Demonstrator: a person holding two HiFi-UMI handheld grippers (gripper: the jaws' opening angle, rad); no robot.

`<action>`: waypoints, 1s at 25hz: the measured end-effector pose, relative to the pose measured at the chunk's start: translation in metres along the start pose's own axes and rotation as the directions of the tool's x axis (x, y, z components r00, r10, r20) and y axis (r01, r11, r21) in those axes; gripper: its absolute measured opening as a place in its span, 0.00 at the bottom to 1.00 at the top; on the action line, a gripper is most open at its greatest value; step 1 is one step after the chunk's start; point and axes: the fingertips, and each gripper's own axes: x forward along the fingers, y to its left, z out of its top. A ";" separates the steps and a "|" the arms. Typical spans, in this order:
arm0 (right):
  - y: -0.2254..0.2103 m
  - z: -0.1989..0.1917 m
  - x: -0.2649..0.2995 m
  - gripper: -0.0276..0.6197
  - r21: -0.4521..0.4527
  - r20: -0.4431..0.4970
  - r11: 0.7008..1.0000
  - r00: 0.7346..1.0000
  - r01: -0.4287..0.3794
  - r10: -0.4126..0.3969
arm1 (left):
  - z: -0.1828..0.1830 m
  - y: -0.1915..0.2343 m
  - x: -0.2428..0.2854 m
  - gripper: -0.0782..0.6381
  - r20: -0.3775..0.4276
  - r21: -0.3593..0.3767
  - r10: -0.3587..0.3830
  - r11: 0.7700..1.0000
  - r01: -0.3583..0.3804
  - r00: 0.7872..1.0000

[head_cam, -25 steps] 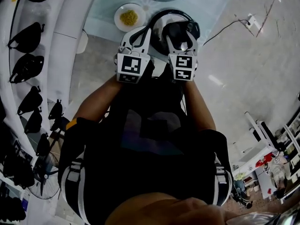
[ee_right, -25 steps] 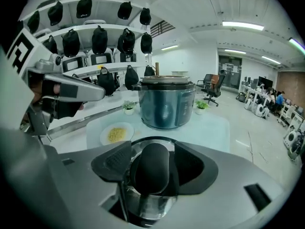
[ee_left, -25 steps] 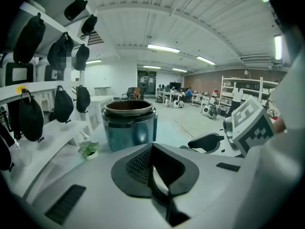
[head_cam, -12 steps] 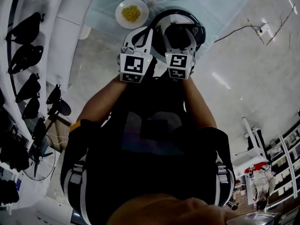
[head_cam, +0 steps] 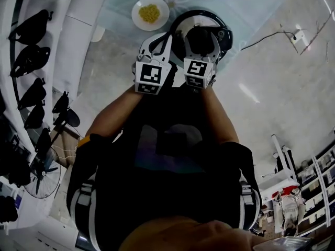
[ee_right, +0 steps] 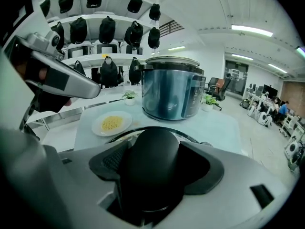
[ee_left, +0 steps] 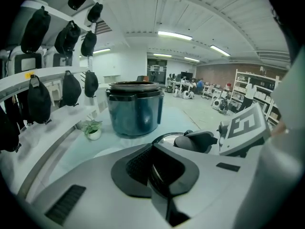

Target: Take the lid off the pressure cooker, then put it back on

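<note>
The pressure cooker [head_cam: 225, 35] stands on the table's near edge, a silver lid [head_cam: 181, 26] with a black knob [head_cam: 201, 34] on it. My right gripper [head_cam: 201, 37] straddles that knob [ee_right: 152, 151]. Its jaws have just been opening and now stand wide, with the knob between the pads [ee_right: 114, 160]. My left gripper [head_cam: 161, 35] sits at the lid's left rim. In the left gripper view its jaws [ee_left: 159, 168] stand narrowly apart with a thin dark edge between them; whether they press on it does not show. The lid [ee_left: 167, 138] and knob [ee_left: 193, 141] lie just beyond.
A second, taller steel cooker [ee_right: 171, 92] stands farther back on the pale table [head_cam: 118, 20]. A white plate of yellow food [head_cam: 150, 13] lies to the left of the lid. White shelves with black bags [head_cam: 31, 41] run along the left. A cable [head_cam: 272, 33] crosses the floor at right.
Both grippers have sunk onto the cooker's lid. The right jaws have spread wider around the knob.
</note>
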 end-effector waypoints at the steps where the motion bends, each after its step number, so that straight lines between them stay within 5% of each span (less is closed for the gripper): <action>1: 0.000 0.000 0.000 0.56 0.015 0.005 1.000 1.000 0.010 -0.011 | 0.000 0.000 -0.002 0.12 0.001 0.005 0.000 1.000 0.000 1.000; 17: -0.010 0.000 -0.020 0.50 0.131 -0.066 0.991 0.998 0.012 -0.004 | 0.018 0.008 -0.033 0.12 0.067 0.017 0.004 1.000 -0.005 0.998; 25: -0.033 0.064 -0.087 0.50 0.065 0.024 0.996 0.998 -0.063 0.062 | 0.071 0.004 -0.049 0.12 0.150 -0.021 0.002 1.000 0.001 0.989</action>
